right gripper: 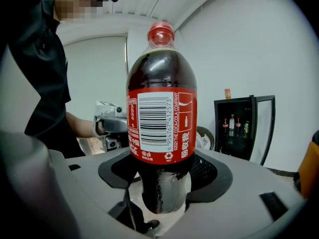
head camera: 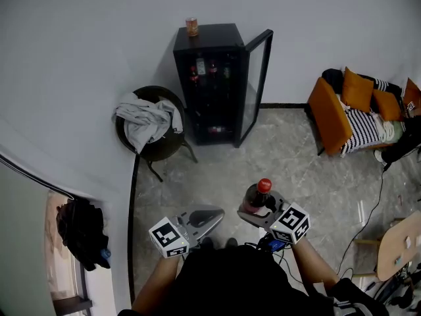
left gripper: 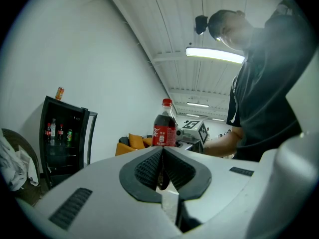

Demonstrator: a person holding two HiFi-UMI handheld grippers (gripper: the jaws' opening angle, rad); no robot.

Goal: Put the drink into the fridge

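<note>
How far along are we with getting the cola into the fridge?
Done: the cola bottle is gripped upright in the jaws of the right gripper, and the door of the fridge stands open. In hand: the bottle is held out front, with the fridge some way ahead. Left: close the gap, set the bottle inside and release. The left gripper is shut and empty.

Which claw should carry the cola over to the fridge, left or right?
Right. The right claw is shut on the cola bottle, and the fridge door stands open ahead. The left claw is shut with nothing in it.
</note>
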